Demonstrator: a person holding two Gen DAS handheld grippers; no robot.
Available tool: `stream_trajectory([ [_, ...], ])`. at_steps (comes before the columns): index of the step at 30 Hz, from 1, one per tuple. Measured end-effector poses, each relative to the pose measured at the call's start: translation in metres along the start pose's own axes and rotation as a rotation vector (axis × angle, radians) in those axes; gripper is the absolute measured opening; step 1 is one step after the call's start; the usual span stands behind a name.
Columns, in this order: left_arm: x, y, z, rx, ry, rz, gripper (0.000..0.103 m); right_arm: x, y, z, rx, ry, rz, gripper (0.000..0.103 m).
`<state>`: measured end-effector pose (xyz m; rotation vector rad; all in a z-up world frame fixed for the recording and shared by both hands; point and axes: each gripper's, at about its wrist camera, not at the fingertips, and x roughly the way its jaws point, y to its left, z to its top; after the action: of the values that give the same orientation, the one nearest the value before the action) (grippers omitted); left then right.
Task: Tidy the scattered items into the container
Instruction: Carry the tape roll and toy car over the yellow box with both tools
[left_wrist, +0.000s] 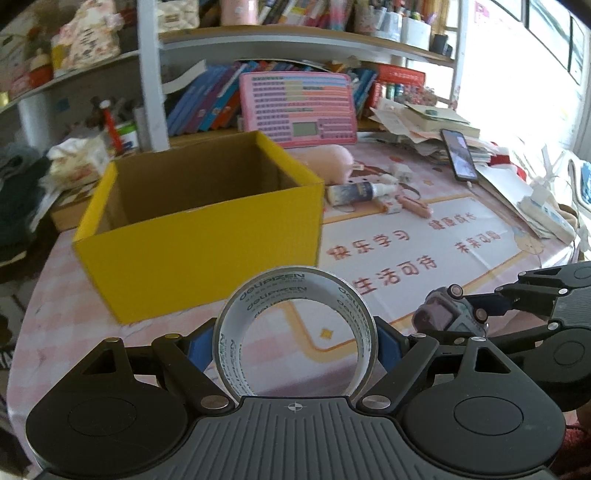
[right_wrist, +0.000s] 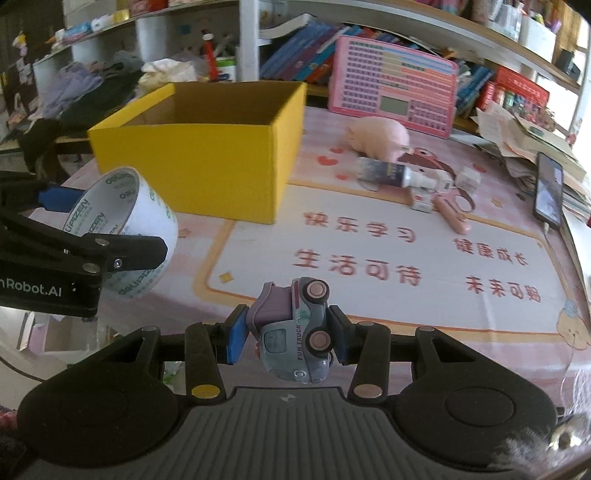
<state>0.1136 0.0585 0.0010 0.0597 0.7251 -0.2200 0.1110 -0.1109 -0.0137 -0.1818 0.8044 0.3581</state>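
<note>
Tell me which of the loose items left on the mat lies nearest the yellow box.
The pink plush pig: it lies just beside the yellow box, while the spray bottle and sausage lie farther out.

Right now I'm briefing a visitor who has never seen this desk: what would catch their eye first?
Probably the open yellow cardboard box at the back left of the pink desk mat. In the foreground, the left tongs grip a roll of clear tape and the right tongs pinch a small toy truck. A pink plush pig lies right of the box.
</note>
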Motion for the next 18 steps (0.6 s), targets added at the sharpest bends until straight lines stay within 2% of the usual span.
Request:
stream_trajectory([
  [18,-0.024,0.052,-0.015,-0.077,-0.044,0.063,0.086,0.012,0.054,0.022,-0.108,-0.032,0.051,0.043],
])
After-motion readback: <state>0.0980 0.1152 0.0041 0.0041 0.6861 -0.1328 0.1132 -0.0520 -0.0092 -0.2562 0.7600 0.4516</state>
